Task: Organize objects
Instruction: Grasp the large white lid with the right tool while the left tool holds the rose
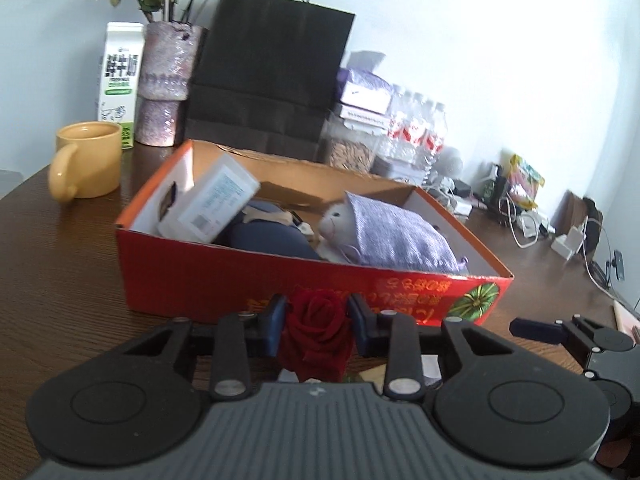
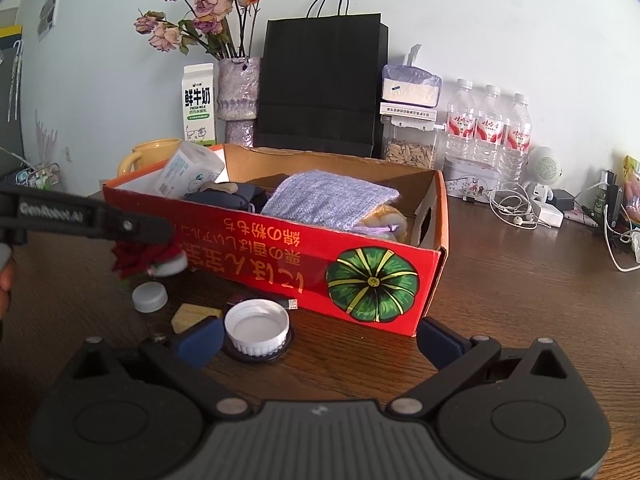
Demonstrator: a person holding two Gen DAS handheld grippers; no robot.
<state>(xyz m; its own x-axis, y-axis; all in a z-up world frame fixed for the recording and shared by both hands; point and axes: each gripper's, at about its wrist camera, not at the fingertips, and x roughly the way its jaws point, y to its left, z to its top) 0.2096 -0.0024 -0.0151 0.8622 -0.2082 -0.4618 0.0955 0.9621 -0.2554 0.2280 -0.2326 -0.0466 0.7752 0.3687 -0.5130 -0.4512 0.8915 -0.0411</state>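
Note:
My left gripper [image 1: 318, 318] is shut on a dark red rose [image 1: 316, 332] and holds it just above the table, in front of the red cardboard box [image 1: 280, 280]. From the right wrist view the rose [image 2: 138, 258] hangs under the left gripper's arm at the box's left front corner. The box [image 2: 312, 256] holds a lilac knitted pouch [image 2: 328, 200], a plush toy [image 1: 336, 220], a dark blue item [image 1: 272, 236] and a white packet [image 1: 208, 200]. My right gripper [image 2: 318, 340] is open and empty, low over the table by a large white lid [image 2: 257, 326].
A small white cap [image 2: 149, 297], a wooden block [image 2: 196, 316] and a small USB plug [image 2: 290, 303] lie before the box. A yellow mug [image 1: 86, 160], milk carton [image 1: 120, 80], flower vase [image 1: 164, 84], black paper bag [image 1: 272, 72], water bottles [image 2: 488, 124] and cables [image 2: 516, 208] line the back.

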